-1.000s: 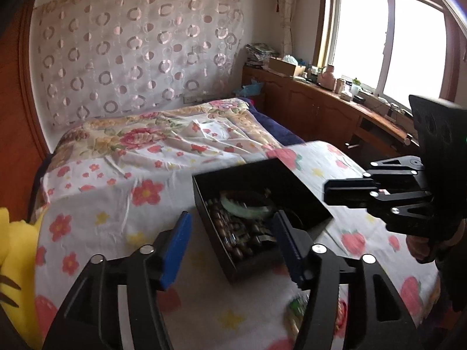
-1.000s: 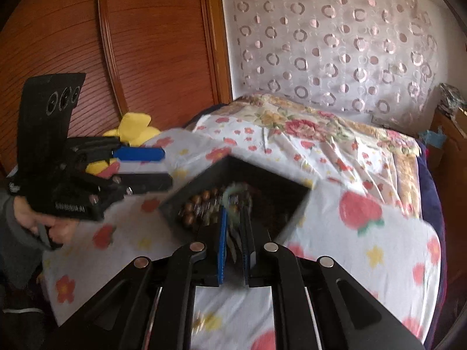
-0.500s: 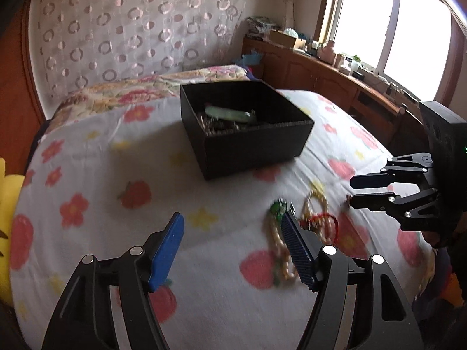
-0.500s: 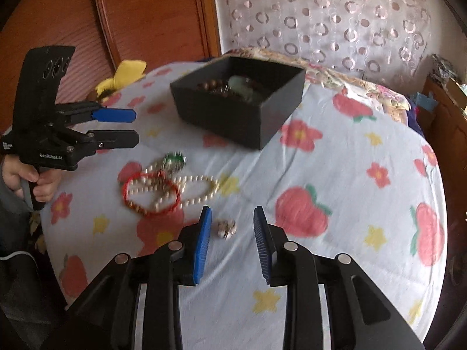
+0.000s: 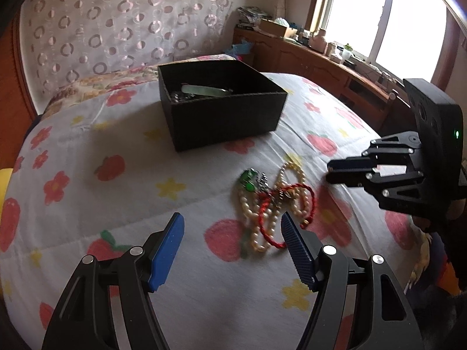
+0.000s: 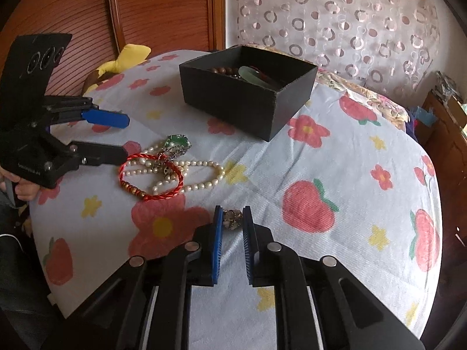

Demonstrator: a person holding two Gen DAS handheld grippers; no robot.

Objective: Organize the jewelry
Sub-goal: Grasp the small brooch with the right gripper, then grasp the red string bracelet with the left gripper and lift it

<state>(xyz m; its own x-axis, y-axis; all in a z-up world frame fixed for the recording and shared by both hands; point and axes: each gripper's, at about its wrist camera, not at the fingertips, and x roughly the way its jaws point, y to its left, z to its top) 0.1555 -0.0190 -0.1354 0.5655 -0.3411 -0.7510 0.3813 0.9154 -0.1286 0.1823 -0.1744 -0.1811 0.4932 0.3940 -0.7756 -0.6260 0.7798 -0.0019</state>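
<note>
Right wrist view: the right gripper angles down at the flower-print bedspread from the bottom centre of the frame. Its jaws are closing, nearly together, with a small beaded trinket sitting right between the blue pads. Looks like both pads are touching it, but I can't tell for sure if it's properly pinched yet.

At the left edge, the left gripper comes in sideways, a hand wrapped round its handle, jaws spread wide and empty. Its lower finger tip sits just beside the red cord bracelet, which lies tangled with a pearl necklace and a green pendant in the middle-left.

Left wrist view: same pile sits just ahead of the left gripper, mostly by the right-hand pad, with the pearl necklace partly inside the gap.

The black box sits upper centre, well apart from both grippers, already holding brown beads and a pale green bangle. Loads of bare bedspread on the right half; on the left it drops off close behind the left gripper.
</note>
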